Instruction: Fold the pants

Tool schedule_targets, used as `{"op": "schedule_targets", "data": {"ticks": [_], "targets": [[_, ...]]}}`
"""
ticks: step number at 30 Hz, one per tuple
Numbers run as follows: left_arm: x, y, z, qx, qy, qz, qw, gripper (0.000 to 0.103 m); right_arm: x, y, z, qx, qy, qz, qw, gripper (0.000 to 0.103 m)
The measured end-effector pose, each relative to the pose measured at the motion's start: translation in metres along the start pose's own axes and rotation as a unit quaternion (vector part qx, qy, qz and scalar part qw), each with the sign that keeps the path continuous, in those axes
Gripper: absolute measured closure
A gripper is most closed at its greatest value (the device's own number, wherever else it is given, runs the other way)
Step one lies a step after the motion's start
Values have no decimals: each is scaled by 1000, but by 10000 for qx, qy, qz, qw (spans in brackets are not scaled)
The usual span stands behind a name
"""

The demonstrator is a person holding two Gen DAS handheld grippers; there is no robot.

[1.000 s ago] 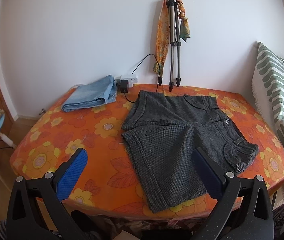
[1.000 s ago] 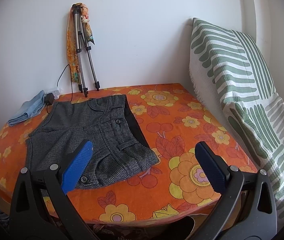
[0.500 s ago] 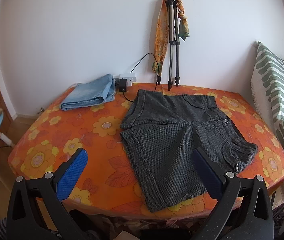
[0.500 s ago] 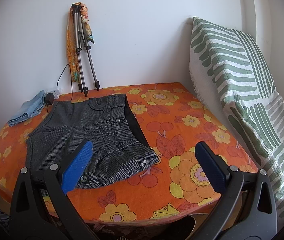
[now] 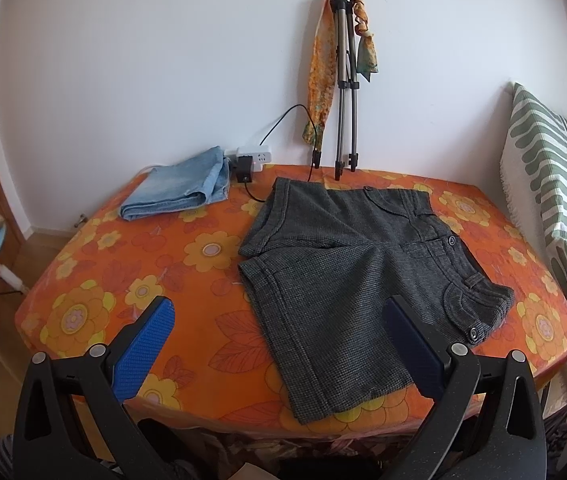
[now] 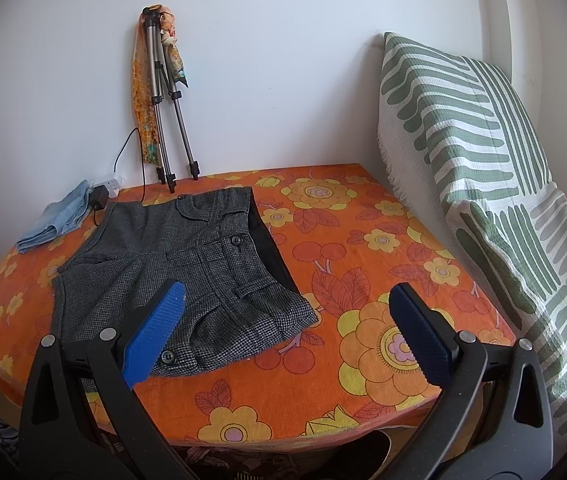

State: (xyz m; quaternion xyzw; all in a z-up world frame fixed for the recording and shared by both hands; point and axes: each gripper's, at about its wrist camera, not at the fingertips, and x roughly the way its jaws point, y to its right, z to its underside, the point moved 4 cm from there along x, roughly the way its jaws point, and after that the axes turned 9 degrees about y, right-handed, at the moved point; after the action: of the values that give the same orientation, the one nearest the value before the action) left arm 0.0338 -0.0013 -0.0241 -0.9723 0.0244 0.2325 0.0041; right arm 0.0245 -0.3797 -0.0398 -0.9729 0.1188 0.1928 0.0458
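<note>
Both grippers, left [image 5: 279, 344] & right [image 6: 291, 332], jaws spread; pants [image 5: 363, 280] flat beyond, untouched.

Both wrist cameras look from the near edge across the tabletop [image 5: 95, 264] toward the wall at 12 o'clock, sharing the grey shorts [image 5: 347, 276] [image 6: 171, 264] and tripod [image 5: 343, 80] [image 6: 163, 100].

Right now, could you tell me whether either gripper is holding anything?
Nothing is held: the left gripper and right gripper hover open above the pants.
</note>
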Motion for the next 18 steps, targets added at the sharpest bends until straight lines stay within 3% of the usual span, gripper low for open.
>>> {"op": "schedule_targets", "data": {"ticks": [18], "targets": [[6, 0, 4, 76, -63, 73, 9999, 0, 0, -6, 1, -43, -12, -261, 9996, 0]]}}
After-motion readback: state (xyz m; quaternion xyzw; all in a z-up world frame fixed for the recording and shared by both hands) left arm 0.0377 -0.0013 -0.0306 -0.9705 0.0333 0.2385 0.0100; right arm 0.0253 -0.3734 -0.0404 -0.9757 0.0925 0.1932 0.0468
